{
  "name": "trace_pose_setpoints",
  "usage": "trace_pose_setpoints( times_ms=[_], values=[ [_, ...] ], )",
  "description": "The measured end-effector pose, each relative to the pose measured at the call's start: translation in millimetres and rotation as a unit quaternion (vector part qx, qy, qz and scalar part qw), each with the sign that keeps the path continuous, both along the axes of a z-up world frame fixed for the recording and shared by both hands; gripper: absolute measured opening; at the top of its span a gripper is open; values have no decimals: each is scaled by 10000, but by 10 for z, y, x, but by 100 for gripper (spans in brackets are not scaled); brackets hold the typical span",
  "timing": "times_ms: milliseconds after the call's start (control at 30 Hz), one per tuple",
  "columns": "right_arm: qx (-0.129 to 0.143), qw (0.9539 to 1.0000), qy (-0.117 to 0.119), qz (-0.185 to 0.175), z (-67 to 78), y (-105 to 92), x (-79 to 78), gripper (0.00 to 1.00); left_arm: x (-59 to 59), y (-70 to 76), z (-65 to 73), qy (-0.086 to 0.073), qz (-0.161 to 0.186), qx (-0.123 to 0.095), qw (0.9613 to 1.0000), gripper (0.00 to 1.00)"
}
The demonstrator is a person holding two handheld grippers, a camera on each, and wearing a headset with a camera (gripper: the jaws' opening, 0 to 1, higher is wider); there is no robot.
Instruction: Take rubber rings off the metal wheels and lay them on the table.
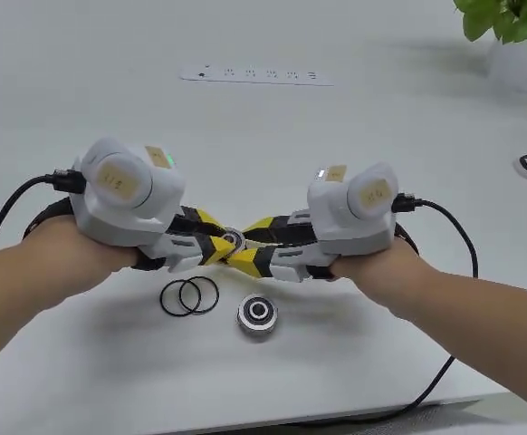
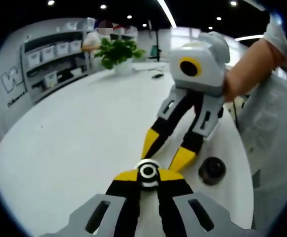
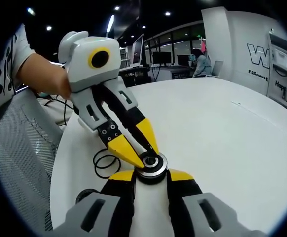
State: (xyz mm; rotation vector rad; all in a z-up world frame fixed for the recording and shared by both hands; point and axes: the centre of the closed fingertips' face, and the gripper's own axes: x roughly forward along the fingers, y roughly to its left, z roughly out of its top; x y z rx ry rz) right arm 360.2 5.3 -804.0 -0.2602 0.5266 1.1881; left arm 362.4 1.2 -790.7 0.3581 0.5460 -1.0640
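Metal wheel pinched at meeting tips of left tool, right tool

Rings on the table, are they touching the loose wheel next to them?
Apart. The head view shows a strip of bare table between the rings and the loose wheel.

The left tool and right tool are showing rounded white housings with yellow discs and black jaws ending in yellow tips, a black cable trailing from each.
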Motion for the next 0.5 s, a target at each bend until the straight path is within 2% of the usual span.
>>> trace_pose_setpoints(
  times_ms=[500],
  values=[
    [-64,10000,69,-19,-32,-49,-14,16,-1,1,-2,15,19,-18,10000,12]
  ],
)
